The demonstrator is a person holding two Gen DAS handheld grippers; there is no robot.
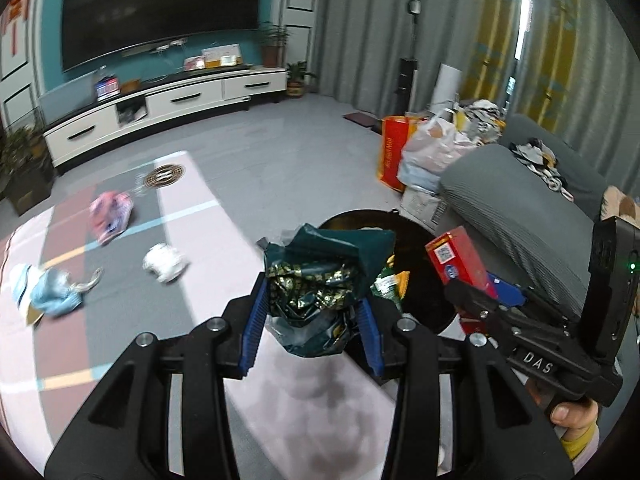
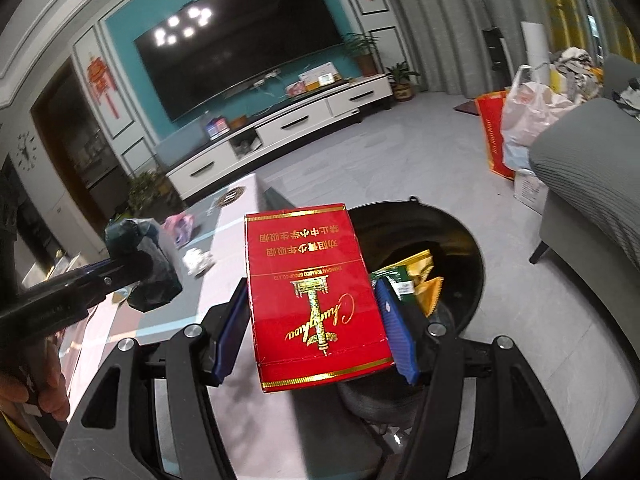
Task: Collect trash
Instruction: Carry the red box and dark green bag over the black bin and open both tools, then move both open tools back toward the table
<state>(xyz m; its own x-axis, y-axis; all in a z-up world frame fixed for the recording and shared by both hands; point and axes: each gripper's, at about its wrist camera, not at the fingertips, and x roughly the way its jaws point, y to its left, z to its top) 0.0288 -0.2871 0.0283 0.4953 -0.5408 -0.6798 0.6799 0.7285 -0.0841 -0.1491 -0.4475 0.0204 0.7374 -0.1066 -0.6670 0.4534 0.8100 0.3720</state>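
Hiding the bin (image 2: pixel 472 240), left hand-held gripper (image 1: pixel 312 312) clamps green wrapper (image 1: pixel 320 280), right (image 2: pixel 316 320) red carton (image 2: pixel 312 280).

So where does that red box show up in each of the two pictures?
Left wrist view: the red box is at right of centre, seen edge-on, gripped by the right tongs beside the black bin.
Right wrist view: the box fills the centre, face up, between the blue pads.
Shared landmark: the black bin, directly behind the box in both.
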